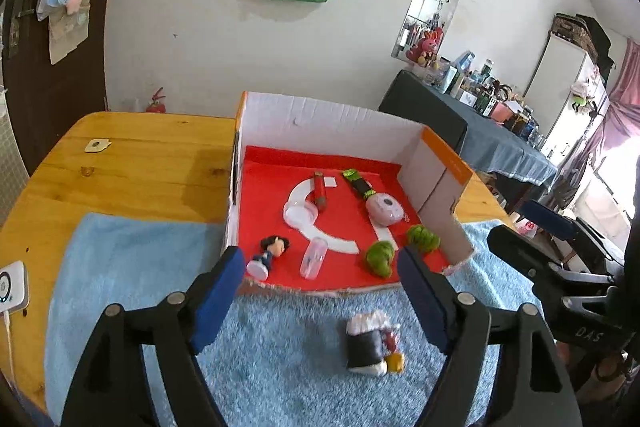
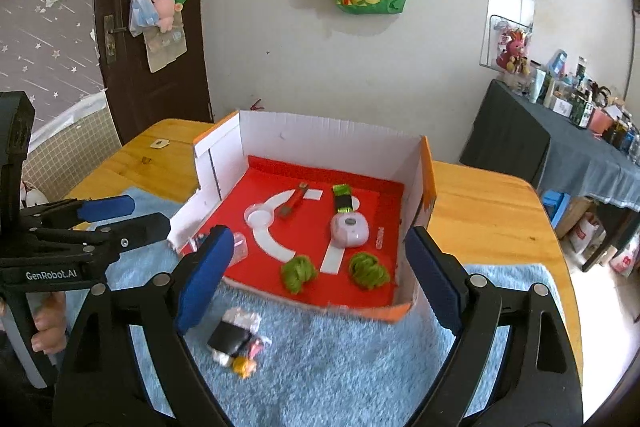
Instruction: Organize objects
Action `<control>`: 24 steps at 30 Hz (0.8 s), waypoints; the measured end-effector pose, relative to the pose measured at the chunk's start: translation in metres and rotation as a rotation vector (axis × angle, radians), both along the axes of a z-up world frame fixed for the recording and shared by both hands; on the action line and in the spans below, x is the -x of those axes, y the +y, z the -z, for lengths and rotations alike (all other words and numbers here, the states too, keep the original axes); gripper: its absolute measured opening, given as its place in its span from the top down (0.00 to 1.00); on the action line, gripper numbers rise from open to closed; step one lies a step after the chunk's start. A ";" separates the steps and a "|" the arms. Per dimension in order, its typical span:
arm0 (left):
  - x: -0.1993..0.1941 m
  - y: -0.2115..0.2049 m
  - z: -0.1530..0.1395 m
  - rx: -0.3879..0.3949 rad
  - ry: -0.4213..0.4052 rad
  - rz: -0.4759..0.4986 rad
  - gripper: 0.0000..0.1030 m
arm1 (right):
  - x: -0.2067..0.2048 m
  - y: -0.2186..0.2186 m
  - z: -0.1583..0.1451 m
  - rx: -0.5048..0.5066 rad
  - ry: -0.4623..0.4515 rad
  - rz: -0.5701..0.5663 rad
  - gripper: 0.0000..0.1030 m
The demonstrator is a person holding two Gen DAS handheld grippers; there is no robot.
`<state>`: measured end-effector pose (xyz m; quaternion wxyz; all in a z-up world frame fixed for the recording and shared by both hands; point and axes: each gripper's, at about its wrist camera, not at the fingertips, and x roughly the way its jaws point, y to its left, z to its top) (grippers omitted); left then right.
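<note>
A toy sushi roll (image 1: 370, 345), black and white with a yellow end, lies on the blue towel (image 1: 132, 267) in front of the open cardboard box (image 1: 320, 115). It also shows in the right wrist view (image 2: 234, 341). On the box's red floor lie a small doll figure (image 1: 269, 254), a clear tube (image 1: 314, 258), two green plush pieces (image 1: 380, 259), a pink round case (image 1: 385, 209), a red stick (image 1: 320, 189) and a green-black bar (image 1: 359, 185). My left gripper (image 1: 320, 303) is open and empty above the towel. My right gripper (image 2: 320, 283) is open and empty too.
The wooden table (image 1: 132, 163) carries a small white tag (image 1: 96, 145) at the back left and a white device (image 1: 12, 287) at the left edge. A dark-clothed side table (image 2: 580, 147) with bottles stands to the right. The other gripper (image 2: 100, 223) is at the left.
</note>
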<state>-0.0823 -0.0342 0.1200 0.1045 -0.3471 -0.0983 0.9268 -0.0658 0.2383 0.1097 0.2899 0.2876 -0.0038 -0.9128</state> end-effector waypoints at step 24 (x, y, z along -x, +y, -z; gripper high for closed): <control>-0.053 0.010 0.087 0.065 -0.070 -0.063 0.04 | -0.060 -0.007 0.080 -0.048 -0.018 0.036 0.10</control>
